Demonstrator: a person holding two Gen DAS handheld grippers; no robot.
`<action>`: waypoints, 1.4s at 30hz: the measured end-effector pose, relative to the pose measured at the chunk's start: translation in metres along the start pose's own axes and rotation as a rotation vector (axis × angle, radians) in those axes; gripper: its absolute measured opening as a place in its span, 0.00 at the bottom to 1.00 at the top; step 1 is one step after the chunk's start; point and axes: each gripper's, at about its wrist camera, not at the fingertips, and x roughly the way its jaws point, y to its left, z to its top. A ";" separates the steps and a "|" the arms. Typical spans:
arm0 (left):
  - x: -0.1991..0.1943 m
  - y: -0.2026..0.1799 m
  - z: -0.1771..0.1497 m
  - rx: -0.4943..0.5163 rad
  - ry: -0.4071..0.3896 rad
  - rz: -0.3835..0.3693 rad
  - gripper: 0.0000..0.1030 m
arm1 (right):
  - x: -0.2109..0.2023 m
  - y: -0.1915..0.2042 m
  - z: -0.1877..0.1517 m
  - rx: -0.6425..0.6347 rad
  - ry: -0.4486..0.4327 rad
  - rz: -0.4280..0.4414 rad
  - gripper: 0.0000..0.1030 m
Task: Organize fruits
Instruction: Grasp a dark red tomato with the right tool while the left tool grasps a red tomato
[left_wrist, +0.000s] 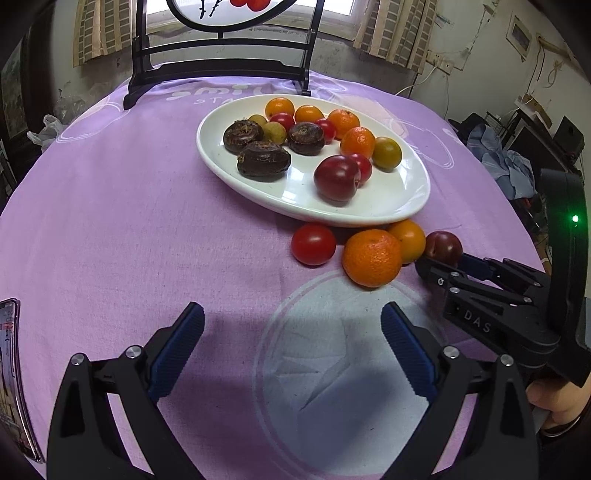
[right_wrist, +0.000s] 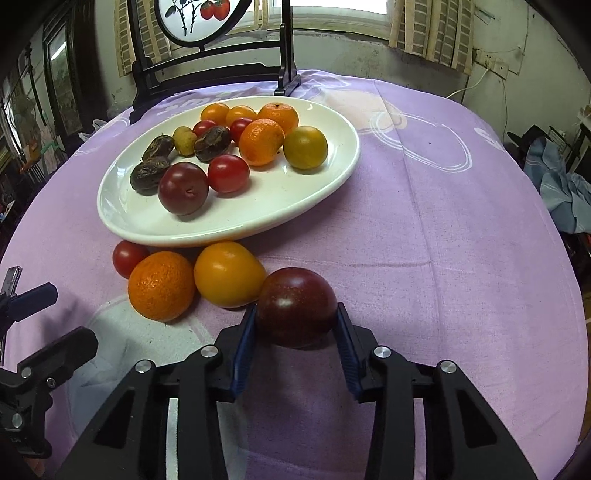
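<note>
A white oval plate (left_wrist: 369, 210) (right_wrist: 258, 206) holds several fruits: oranges, red tomatoes, dark plums, brown water chestnuts. On the purple cloth in front of it lie a red tomato (left_wrist: 313, 244) (right_wrist: 129, 258), an orange (left_wrist: 371, 257) (right_wrist: 161, 285), a yellow-orange fruit (left_wrist: 408, 240) (right_wrist: 229, 274) and a dark plum (left_wrist: 443, 248) (right_wrist: 295, 306). My right gripper (right_wrist: 295, 321) (left_wrist: 441, 264) is shut on this plum, pads on both its sides, at cloth level. My left gripper (left_wrist: 291, 332) is open and empty above the cloth, short of the loose fruits.
A black wooden stand (left_wrist: 221, 70) (right_wrist: 207, 74) with a round painted panel stands at the table's far edge behind the plate. A phone (left_wrist: 14, 376) lies at the left edge. Clutter and clothes (left_wrist: 509, 162) sit beyond the table's right side.
</note>
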 end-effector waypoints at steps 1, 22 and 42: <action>0.000 0.000 0.000 0.001 0.000 0.001 0.91 | 0.000 -0.001 -0.001 0.003 -0.001 0.003 0.40; 0.014 -0.001 -0.001 0.028 0.007 0.059 0.91 | -0.035 -0.002 -0.041 0.002 -0.039 0.101 0.40; 0.044 -0.018 0.022 0.102 -0.007 0.166 0.72 | -0.057 0.014 -0.046 -0.066 -0.069 0.145 0.40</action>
